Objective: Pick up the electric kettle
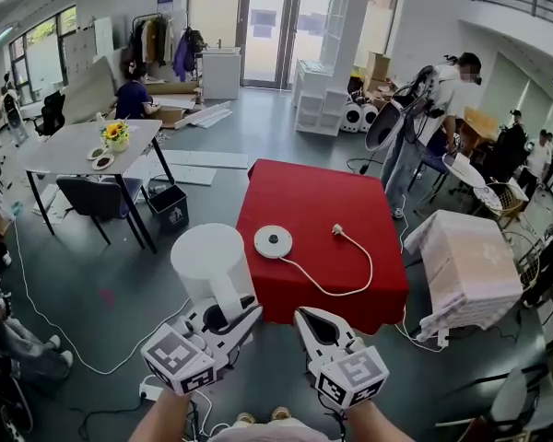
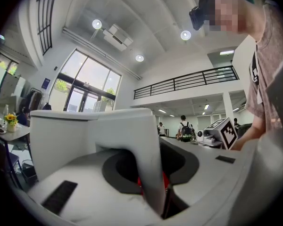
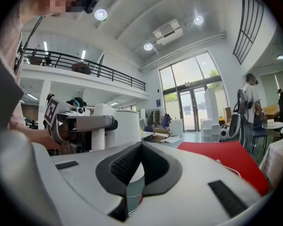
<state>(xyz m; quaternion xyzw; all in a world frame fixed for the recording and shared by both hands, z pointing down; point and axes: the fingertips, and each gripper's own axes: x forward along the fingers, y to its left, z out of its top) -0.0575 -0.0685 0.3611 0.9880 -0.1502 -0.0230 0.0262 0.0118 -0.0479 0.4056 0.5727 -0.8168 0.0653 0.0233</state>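
— Where is the kettle from where you sit?

— I have it in the left gripper (image 1: 229,313). The white, smooth-walled cylindrical electric kettle (image 1: 210,258) stands upright just ahead of that gripper's tips, clear of the table. Its flat white handle (image 2: 148,173) runs down between the jaws. They are closed partway and press on the handle from both sides.

— Is there anything in the kettle?

— I cannot tell. Its flat lid is on and the wall is opaque.

— And the other gripper?

— The right gripper (image 1: 306,319) sits just beside the left one. Its ribbed dark pads (image 3: 125,165) meet along a thin seam, and I see nothing held between them.

— What is ahead of you?

— Beyond both grippers is the square table under a matte red cloth (image 1: 304,201). On the cloth, ahead of the gap between the two grippers, lies the round white kettle base (image 1: 273,241), a flat disc with a darker centre. A thin white cord (image 1: 341,288) curls away from it in a loop to a small white plug (image 1: 336,229), which lies ahead of the right gripper.

— Any other containers?

— Well off to the left gripper's outer side, a black open bin (image 1: 169,206) sits on the floor under a grey table (image 1: 64,145). I cannot see what it holds. On that tabletop stands a small pot of yellow flowers (image 1: 116,134), with two shallow round dishes (image 1: 99,158) just beside it.
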